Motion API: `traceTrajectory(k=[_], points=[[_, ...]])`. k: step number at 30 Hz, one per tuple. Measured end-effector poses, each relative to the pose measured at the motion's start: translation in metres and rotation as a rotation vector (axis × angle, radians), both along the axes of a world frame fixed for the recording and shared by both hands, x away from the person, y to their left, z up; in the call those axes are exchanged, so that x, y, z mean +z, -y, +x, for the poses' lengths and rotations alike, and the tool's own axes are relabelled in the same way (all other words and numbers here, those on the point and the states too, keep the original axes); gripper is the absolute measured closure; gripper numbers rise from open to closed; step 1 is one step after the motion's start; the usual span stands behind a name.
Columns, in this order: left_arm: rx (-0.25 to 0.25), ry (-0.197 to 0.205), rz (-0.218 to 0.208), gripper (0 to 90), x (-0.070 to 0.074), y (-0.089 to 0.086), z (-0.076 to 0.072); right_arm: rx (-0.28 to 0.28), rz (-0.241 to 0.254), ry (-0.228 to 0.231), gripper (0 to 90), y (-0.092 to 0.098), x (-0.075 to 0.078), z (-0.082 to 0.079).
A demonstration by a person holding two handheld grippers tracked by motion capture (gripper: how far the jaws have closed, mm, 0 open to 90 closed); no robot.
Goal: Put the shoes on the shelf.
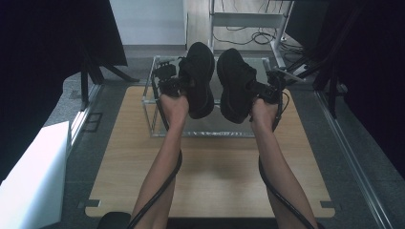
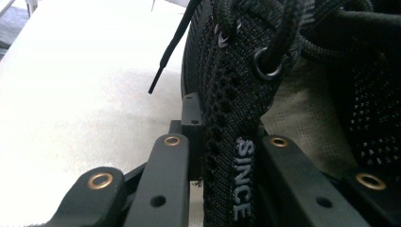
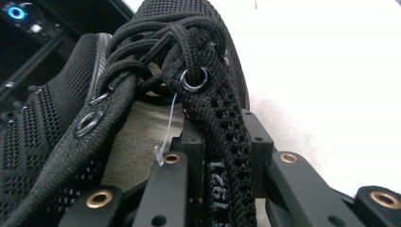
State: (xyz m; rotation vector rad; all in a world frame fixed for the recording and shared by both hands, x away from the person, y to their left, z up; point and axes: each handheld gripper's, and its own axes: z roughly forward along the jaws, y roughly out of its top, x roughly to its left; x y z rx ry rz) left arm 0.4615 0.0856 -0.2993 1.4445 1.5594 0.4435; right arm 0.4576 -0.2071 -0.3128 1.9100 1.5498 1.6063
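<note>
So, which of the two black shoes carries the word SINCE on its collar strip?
The shoe in the left hand-held gripper: its clamped strip reads SINCE. The other shoe shows 1921 instead.

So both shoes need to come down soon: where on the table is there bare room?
The wooden tabletop near the person is bare between the forearms and beside them. The clear box crowds the far end, beneath the left shoe and right shoe.

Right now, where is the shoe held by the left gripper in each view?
High view: left shoe at top centre, above the glass box.
Left gripper view: its collar edge reading SINCE, centre, pinched by the gripper.
Right gripper view: cannot tell.
Shared landmark: black laces.
</note>
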Motion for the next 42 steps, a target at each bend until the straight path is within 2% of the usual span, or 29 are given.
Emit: traceTrajectory(k=[8,9,10,14,18,20,21,24,26,27,28,30,32,34,35,38,39,40,41,42], points=[[0.028,-0.025,0.086,77.1,0.002,0.013,0.010,-0.035,-0.086,-0.021,75.9,-0.011,0.002,0.009],[0.032,-0.026,0.096,76.1,0.003,0.015,0.010,-0.041,-0.111,-0.016,75.3,-0.014,0.004,0.011],[0.034,-0.030,0.106,76.1,0.004,0.017,0.011,-0.041,-0.111,-0.016,75.3,-0.014,0.004,0.011],[0.029,-0.035,0.121,71.9,0.005,0.023,0.014,-0.062,-0.175,-0.004,72.6,-0.022,0.007,0.014],[0.007,-0.039,0.124,65.8,0.004,0.028,0.017,-0.059,-0.191,0.000,66.3,-0.026,0.009,0.017],[-0.005,-0.047,0.139,60.6,0.004,0.031,0.019,-0.037,-0.195,-0.001,60.9,-0.030,0.008,0.019],[-0.014,-0.035,0.138,60.5,0.004,0.030,0.018,-0.031,-0.196,-0.002,60.0,-0.030,0.008,0.020],[-0.053,-0.055,0.110,55.6,0.003,0.028,0.021,-0.003,-0.175,0.002,52.6,-0.029,0.007,0.022],[-0.072,-0.055,0.065,49.2,0.002,0.024,0.022,0.045,-0.144,-0.001,44.5,-0.026,0.005,0.026],[-0.089,-0.040,0.033,47.2,0.001,0.022,0.022,0.061,-0.138,0.000,41.5,-0.025,0.004,0.027],[-0.099,-0.032,0.021,43.4,0.001,0.020,0.021,0.091,-0.127,0.006,38.4,-0.023,0.003,0.028],[-0.132,0.018,-0.021,42.4,0.001,0.015,0.017,0.122,-0.110,0.028,37.2,-0.018,0.003,0.028],[-0.149,0.041,-0.052,42.6,0.003,0.011,0.014,0.148,-0.075,0.053,35.7,-0.014,0.005,0.026],[-0.168,0.059,-0.065,42.6,0.005,0.008,0.009,0.172,-0.036,0.085,36.1,-0.009,0.008,0.023],[-0.172,0.068,-0.060,41.9,0.007,0.005,0.006,0.202,-0.022,0.113,35.1,-0.003,0.012,0.018],[-0.204,0.090,-0.064,41.7,0.011,-0.002,-0.002,0.231,-0.008,0.134,33.8,0.003,0.015,0.013],[-0.221,0.108,-0.070,41.8,0.012,-0.007,-0.008,0.241,-0.005,0.143,33.2,0.005,0.016,0.011],[-0.236,0.125,-0.075,42.3,0.012,-0.010,-0.011,0.266,0.008,0.153,32.4,0.010,0.016,0.007],[-0.254,0.144,-0.086,44.7,0.011,-0.015,-0.017,0.316,0.027,0.166,30.8,0.018,0.014,0.001],[-0.264,0.151,-0.090,44.7,0.011,-0.018,-0.020,0.316,0.027,0.166,30.8,0.018,0.014,0.001]])
